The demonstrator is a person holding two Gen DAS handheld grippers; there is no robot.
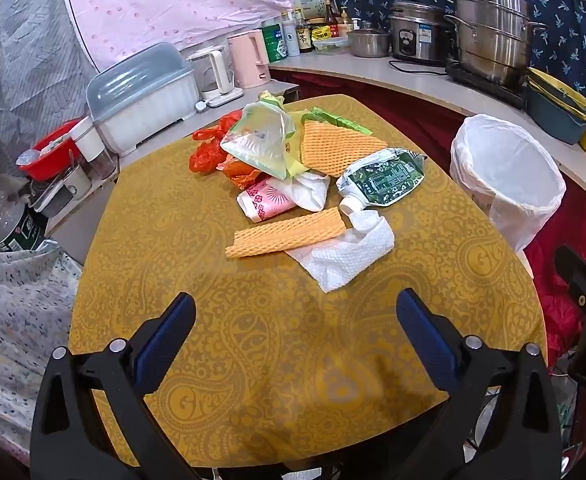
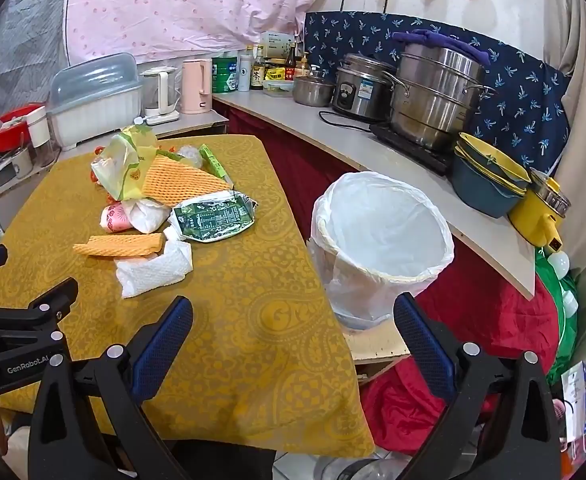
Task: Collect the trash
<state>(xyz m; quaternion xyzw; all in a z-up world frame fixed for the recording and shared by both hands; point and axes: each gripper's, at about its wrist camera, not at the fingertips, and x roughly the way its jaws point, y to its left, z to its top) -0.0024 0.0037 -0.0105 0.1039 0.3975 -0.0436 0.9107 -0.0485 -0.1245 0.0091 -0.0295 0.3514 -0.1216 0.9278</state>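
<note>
Lying in a loose heap on the far half of the yellow patterned table (image 1: 197, 312), the trash has not yet been touched. Nearest the grippers is a crumpled white paper towel (image 1: 343, 254), touching an orange foam net sleeve (image 1: 289, 234). Beyond these lie a green printed pouch (image 1: 385, 178), a pink flowered wrapper (image 1: 265, 200), a second, wider orange foam net (image 1: 335, 146), a clear plastic bag (image 1: 259, 140) and a red plastic bag (image 1: 209, 148).

The lined bin (image 2: 381, 240) stands off the table's right edge, mouth open and apparently empty.

Left gripper (image 1: 295, 334): jaws spread wide, nothing between them, hovering over bare cloth short of the heap. Right gripper (image 2: 293, 334): jaws likewise wide and empty, positioned over the table's right edge, near the bin.

Likely faults from here:
- Items overlap, so closing on the paper towel may drag the foam sleeve along and drop it on the floor.
- Thin film bags may slip from the pads or snag neighbouring items.
- The bin liner is light; a knock on the rim may tip or shift the bin.

Surroundings: a covered dish rack (image 1: 141, 100) and two kettles stand behind the table; pots and a rice cooker (image 2: 359, 84) occupy the counter behind the bin. Nothing stands between the grippers and the heap.
</note>
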